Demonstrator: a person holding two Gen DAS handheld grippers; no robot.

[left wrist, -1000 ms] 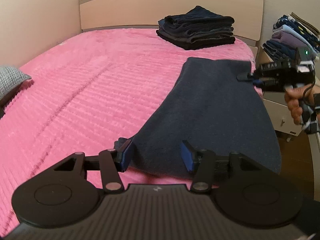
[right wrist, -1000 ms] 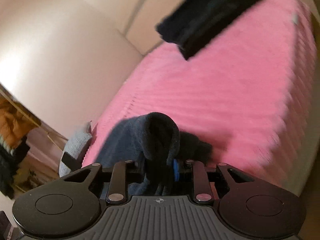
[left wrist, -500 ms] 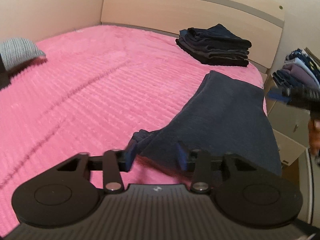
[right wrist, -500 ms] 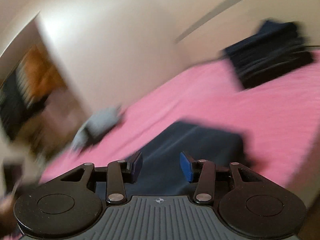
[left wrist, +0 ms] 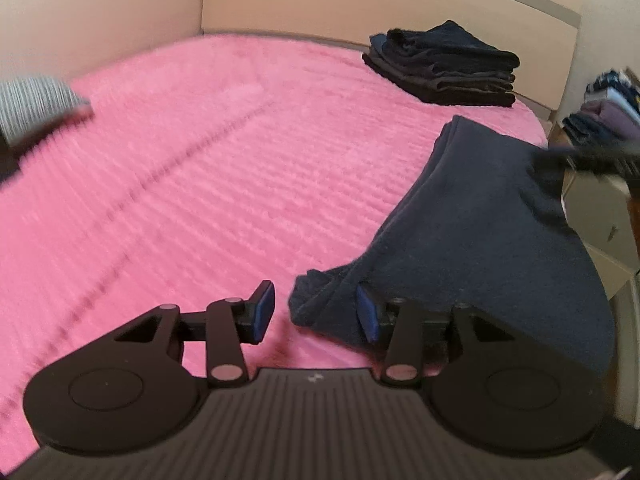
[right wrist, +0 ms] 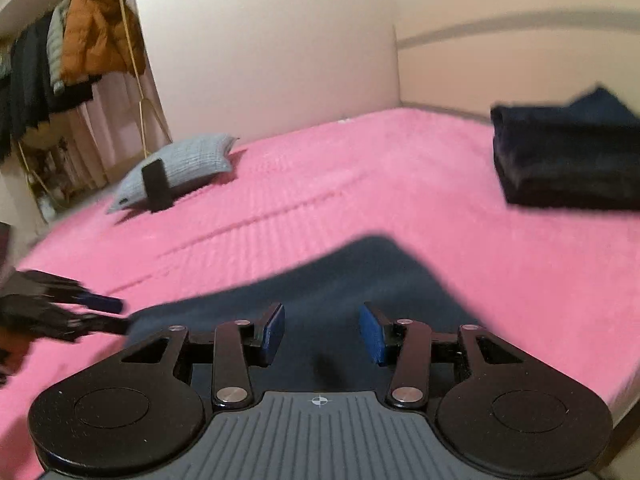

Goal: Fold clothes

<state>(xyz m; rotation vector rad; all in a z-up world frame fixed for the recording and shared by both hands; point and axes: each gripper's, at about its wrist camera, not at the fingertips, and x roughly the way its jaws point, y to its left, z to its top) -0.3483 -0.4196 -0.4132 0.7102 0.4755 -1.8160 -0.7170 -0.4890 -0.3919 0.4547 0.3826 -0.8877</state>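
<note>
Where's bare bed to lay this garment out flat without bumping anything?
The wide pink blanket is free between the grey pillow by the wall and the dark garment. The folded stack crowds the headboard corner, and the garment fills the bed's near edge.

wide bare pink ribbed bedspread (left wrist: 208, 184) lies open for passage; obstacles are a stack of folded dark clothes (left wrist: 444, 64) by the headboard, a grey knitted pillow (right wrist: 180, 168) at the far edge.
</note>
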